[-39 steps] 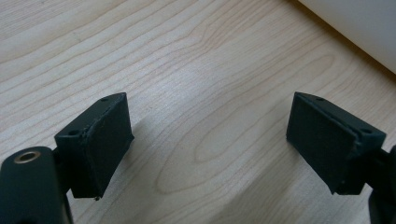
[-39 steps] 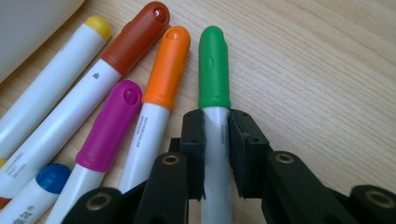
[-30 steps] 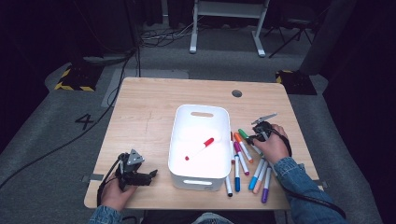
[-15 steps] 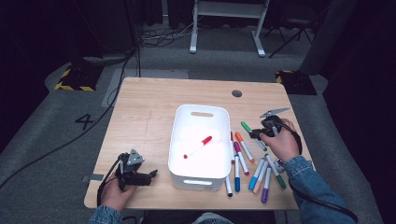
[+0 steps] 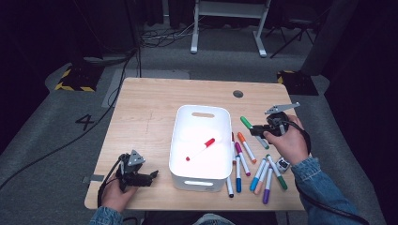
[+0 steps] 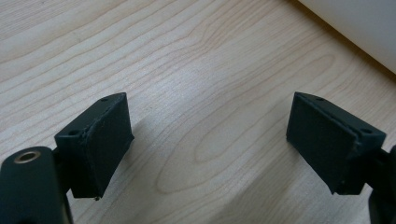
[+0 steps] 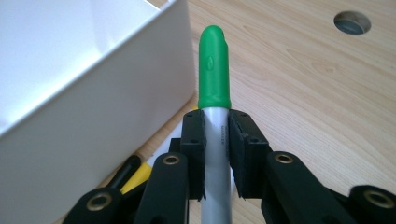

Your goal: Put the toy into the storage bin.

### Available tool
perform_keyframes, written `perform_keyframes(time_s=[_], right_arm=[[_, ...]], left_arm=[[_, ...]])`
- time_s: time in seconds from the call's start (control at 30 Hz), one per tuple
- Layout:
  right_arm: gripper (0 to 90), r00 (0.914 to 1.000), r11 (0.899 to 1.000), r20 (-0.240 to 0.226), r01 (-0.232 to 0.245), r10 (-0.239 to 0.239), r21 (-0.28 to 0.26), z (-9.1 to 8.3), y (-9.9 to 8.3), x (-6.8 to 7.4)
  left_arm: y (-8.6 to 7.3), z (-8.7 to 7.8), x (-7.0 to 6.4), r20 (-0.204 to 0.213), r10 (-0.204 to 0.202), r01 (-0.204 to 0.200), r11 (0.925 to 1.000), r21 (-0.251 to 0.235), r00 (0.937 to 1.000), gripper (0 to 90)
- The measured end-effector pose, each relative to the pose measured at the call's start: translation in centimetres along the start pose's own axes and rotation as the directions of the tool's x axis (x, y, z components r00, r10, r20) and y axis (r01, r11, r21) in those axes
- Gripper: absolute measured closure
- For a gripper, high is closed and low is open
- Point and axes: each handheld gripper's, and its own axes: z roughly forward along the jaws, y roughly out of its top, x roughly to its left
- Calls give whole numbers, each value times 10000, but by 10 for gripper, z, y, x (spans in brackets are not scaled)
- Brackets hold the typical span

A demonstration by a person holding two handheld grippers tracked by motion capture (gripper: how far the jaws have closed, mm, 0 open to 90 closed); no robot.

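Gripping a green marker by its grey barrel, the right tool holds it just beside the white bin, whose near wall stands close on one side. More markers lie on the desk below. Inside the bin lies a red marker. The left tool rests wide open over bare wood.

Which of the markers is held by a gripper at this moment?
The green-capped marker: the right gripper clamps its grey barrel. The other markers lie loose on the table or in the white bin.

Bright overhead light on the table, dark surroundings, glare inside the white bin, soft close-up foregrounds
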Motion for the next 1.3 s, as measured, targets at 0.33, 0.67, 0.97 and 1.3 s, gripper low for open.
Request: perform_keyframes(time_s=[0.33,0.67,0.97,1.3], right_arm=[[770,9949,9973,-718,698,-712,-218,-13,15,36],[770,9785,9927,-1672,1170,-1205,-305,-16,26,71],[770,9560,9860,-2418,1644,-1664,-286,-9,34,102],[770,9293,9786,-3082,2025,-2034,-350,0,41,128]], left_arm=[[0,0,0,-4,2,-2,10000,0,10000,144],[0,0,0,-6,16,-16,10000,2,10000,144],[0,0,0,-3,-2,2,10000,0,10000,144],[0,0,0,-3,0,0,10000,2,10000,144]])
